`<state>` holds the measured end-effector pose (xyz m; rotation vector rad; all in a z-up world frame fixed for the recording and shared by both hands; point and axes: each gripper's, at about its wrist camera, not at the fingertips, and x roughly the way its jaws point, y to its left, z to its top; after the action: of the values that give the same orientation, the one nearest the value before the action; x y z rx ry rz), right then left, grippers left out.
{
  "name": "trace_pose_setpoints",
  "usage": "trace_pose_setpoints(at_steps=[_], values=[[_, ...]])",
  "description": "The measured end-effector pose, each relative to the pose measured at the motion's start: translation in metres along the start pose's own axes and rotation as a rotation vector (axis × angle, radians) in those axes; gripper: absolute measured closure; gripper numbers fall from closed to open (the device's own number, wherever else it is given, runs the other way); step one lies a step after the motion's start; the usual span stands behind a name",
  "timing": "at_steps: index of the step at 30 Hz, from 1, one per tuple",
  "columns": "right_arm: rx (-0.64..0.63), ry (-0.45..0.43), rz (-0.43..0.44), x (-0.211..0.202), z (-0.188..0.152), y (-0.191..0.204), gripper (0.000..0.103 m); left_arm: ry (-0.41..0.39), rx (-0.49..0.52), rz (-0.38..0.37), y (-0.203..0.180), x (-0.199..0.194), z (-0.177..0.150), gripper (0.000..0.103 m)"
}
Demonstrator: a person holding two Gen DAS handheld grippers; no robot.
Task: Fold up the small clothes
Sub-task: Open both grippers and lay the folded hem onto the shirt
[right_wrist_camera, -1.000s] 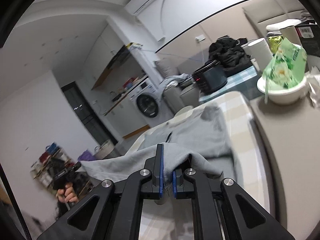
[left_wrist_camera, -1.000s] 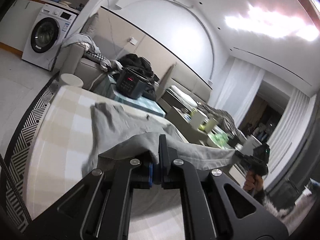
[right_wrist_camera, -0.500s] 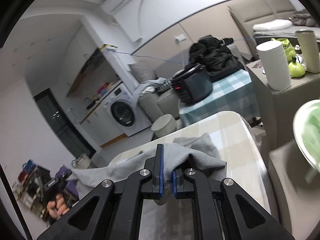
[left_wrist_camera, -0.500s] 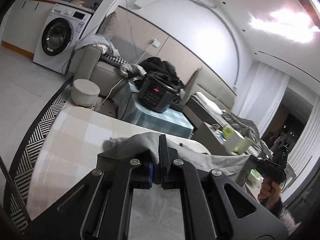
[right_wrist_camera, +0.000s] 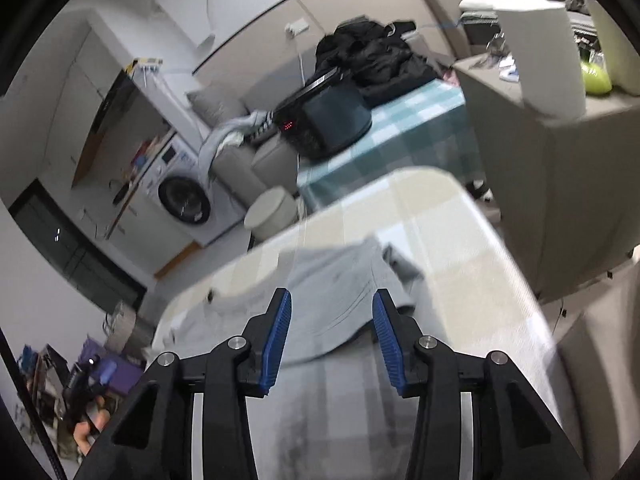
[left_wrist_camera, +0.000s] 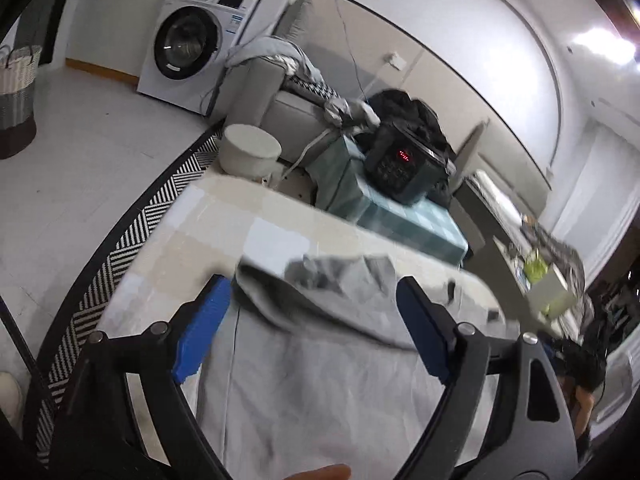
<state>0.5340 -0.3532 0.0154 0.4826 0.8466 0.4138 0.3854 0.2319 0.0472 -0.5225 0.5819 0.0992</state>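
A grey garment (left_wrist_camera: 320, 360) lies folded over on itself on the beige checked table (left_wrist_camera: 240, 216). Its loose folded edge sits between the blue pads of my left gripper (left_wrist_camera: 314, 320), whose jaws are opening wide and press on nothing. In the right wrist view the same garment (right_wrist_camera: 332, 280) lies flat on the table (right_wrist_camera: 460, 240). My right gripper (right_wrist_camera: 332, 336) hovers just above its near edge, jaws opening, with cloth below them but not pinched. A hand with the other gripper (right_wrist_camera: 88, 372) shows at the lower left.
Beyond the table's far end stand a black cooker (left_wrist_camera: 404, 160) on a teal checked stand, a white round stool (left_wrist_camera: 250, 150), a sofa and a washing machine (left_wrist_camera: 188, 40). A grey cabinet (right_wrist_camera: 560, 180) with a white cylinder (right_wrist_camera: 540, 52) flanks the right side. A striped rug (left_wrist_camera: 120, 248) borders the left.
Both grippers carried the pinched garment edge forward across the table and lower, then let go. The jaws now stand apart and the cloth lies doubled over.
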Motion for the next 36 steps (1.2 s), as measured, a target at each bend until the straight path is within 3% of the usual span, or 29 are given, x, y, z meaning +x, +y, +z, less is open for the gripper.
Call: trace_pose_setpoints(at_steps=[5,10,15,21,23,27,32,36], values=[[0.072,0.095,0.033,0.016,-0.015,0.0,0.059,0.062,0.008,-0.019,0.001,0.001,-0.03,0.021],[0.119,0.206,-0.092,0.063,-0.022,-0.007,0.056,0.08,-0.016,-0.107,0.009,0.005,-0.065,0.021],[0.166,0.131,-0.02,0.087,-0.009,-0.006,0.054,0.119,-0.014,-0.093,0.022,0.019,-0.081,0.021],[0.237,0.007,0.085,0.088,0.014,0.005,0.054,0.146,-0.102,-0.115,0.042,0.031,-0.085,0.021],[0.184,-0.022,0.12,0.078,0.016,0.02,0.053,0.151,-0.128,-0.116,0.047,0.033,-0.087,0.021],[0.031,-0.008,0.087,0.071,0.012,0.061,0.047,0.154,-0.116,-0.113,0.046,0.033,-0.087,0.021],[-0.139,0.13,0.046,0.091,-0.005,0.103,0.046,0.156,-0.106,-0.108,0.044,0.03,-0.085,0.02],[-0.226,0.205,0.08,0.111,-0.027,0.121,0.046,0.154,-0.108,-0.11,0.043,0.03,-0.085,0.02]])
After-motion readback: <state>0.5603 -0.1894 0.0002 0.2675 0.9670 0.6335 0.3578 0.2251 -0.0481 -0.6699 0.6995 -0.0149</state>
